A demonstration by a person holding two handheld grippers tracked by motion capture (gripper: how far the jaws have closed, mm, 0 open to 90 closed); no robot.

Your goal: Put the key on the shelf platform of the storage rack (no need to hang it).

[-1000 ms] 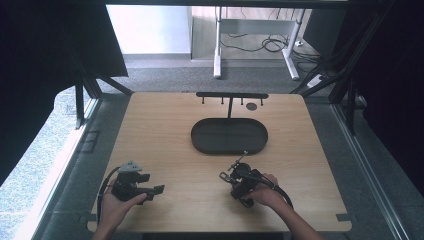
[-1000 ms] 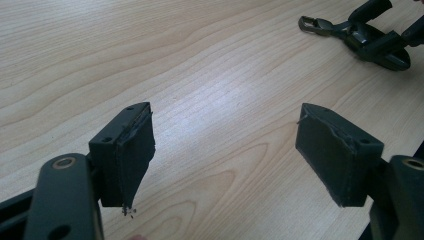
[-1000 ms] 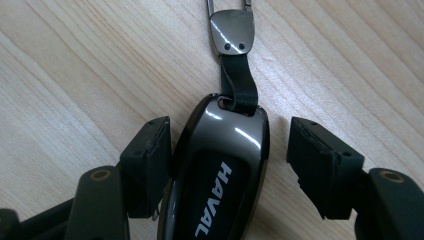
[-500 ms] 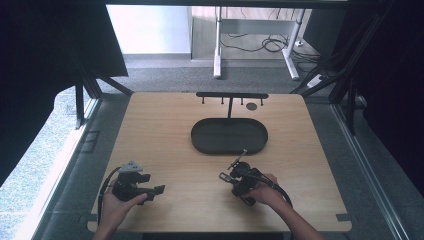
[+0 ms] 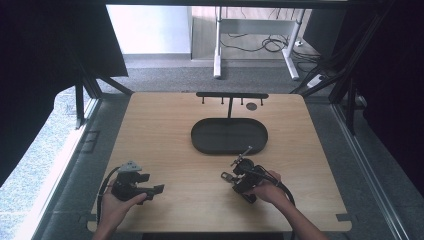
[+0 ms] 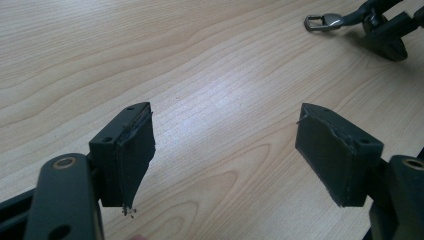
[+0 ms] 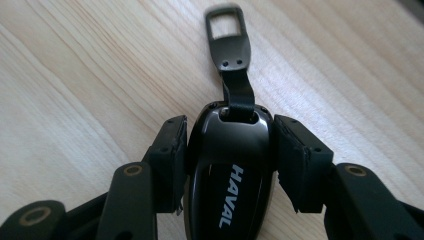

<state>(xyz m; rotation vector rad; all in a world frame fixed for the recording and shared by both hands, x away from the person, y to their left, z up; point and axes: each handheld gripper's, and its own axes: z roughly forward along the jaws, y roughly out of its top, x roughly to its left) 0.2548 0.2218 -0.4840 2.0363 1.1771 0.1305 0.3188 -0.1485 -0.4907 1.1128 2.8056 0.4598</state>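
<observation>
the one readable text is the word "haval", in pale capital letters on the glossy black shell of the car key fob [image 7: 230,170]. it runs lengthwise along the fob's upper face, in the right gripper view, with the last letter nearest the strap end. nothing else in the views carries lettering, numbers or signs that can be made out.
</observation>
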